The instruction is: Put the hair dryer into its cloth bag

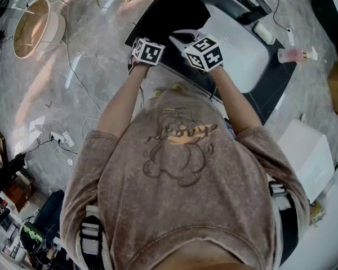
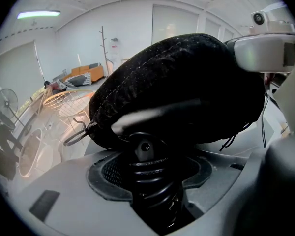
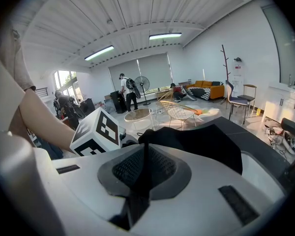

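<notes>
The black cloth bag (image 2: 182,82) bulges, rounded and full, right in front of my left gripper (image 2: 155,168). A black ribbed handle end of the hair dryer (image 2: 150,181) sticks out of the bag, and the left jaws are shut on it. A metal loop (image 2: 74,135) hangs at the bag's left. My right gripper (image 3: 143,166) is shut on a thin edge of the bag's cloth (image 3: 201,144). In the head view both grippers, left (image 1: 147,51) and right (image 1: 204,52), stand side by side over the bag (image 1: 169,16) on the black counter (image 1: 270,100).
A white basin (image 1: 239,46) is set in the counter, with a black faucet (image 1: 250,7) behind it and a pink bottle (image 1: 293,54) at its right. On the floor are a round basket (image 1: 36,27), cables (image 1: 62,136) and a white box (image 1: 307,156).
</notes>
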`<state>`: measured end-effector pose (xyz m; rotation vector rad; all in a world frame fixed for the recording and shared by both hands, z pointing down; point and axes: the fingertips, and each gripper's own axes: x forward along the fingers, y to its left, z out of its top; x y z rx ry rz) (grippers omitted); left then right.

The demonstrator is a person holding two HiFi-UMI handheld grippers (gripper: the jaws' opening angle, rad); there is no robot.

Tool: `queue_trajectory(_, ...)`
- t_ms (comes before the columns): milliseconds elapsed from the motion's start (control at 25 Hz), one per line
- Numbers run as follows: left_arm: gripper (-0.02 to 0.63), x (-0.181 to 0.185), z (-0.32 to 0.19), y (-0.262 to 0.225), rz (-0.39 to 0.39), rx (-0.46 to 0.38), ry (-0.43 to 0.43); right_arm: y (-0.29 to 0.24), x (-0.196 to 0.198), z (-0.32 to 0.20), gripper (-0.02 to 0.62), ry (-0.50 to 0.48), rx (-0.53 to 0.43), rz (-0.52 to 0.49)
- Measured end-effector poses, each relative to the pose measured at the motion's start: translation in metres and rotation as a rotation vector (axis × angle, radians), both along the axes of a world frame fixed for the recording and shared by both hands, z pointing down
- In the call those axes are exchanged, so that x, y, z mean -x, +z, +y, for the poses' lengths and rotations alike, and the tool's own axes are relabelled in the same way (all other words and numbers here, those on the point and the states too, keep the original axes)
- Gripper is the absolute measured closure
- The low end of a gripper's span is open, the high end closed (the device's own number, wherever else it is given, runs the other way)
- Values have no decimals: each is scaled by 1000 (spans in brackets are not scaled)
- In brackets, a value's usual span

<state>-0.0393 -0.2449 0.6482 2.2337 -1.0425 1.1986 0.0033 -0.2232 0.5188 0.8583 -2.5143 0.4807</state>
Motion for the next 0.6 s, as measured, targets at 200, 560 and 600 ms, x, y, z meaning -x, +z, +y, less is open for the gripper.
queue_trajectory(200,362,0,1,0,-3,-24,0,1,-1,1,572,-3,0,3)
queue_trajectory(560,349,0,6,-3,-26,-35,22,1,-3,1,572,-8,5,14)
queue_trajectory(600,339,-1,8,-4,-21,-33,28,2,-4,1,572,-7,7,17)
